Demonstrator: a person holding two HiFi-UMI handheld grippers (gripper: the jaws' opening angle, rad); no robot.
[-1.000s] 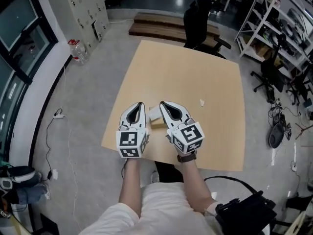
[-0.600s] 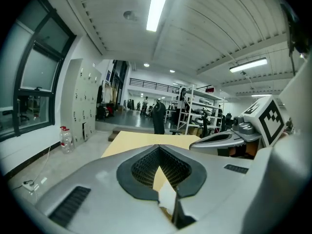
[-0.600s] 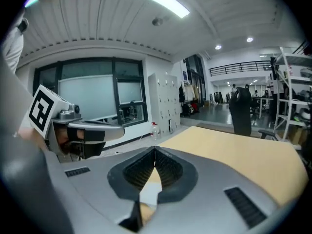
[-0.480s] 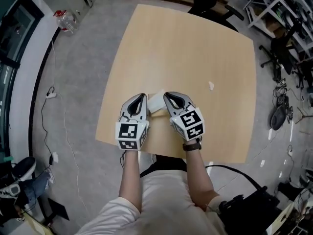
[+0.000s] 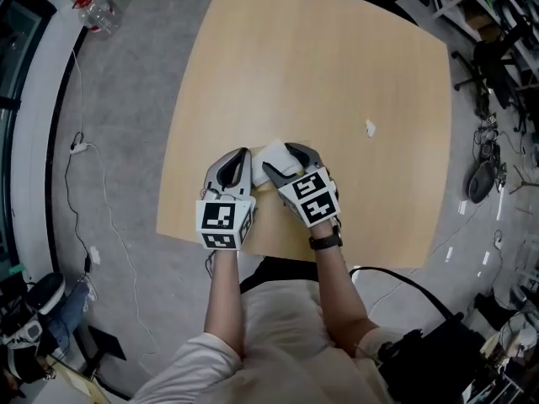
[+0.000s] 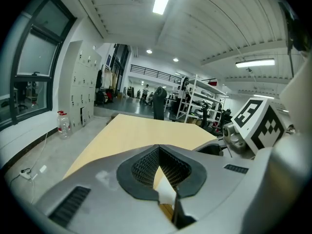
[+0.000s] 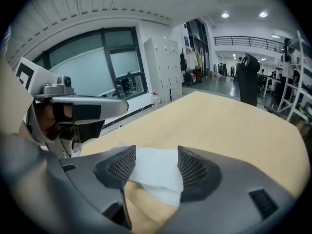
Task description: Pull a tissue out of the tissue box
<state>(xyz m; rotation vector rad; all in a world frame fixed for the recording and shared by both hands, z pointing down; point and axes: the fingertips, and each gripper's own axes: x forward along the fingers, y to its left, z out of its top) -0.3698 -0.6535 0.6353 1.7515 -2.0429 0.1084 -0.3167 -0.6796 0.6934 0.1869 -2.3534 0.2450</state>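
Both claws low at the near edge of the worktop (image 5: pixel 337 74), flanking the tissue box (image 7: pixel 146 206).

The right claw (image 7: pixel 156 155) has just been opening and its jaws stand wide apart, with the white tissue (image 7: pixel 156 174) that rises from the top of the tan box between the pads, which do not pinch it. The left claw (image 6: pixel 157 150) is closed tip to tip and holds nothing, sitting just beside the box on its left, close to the right claw.
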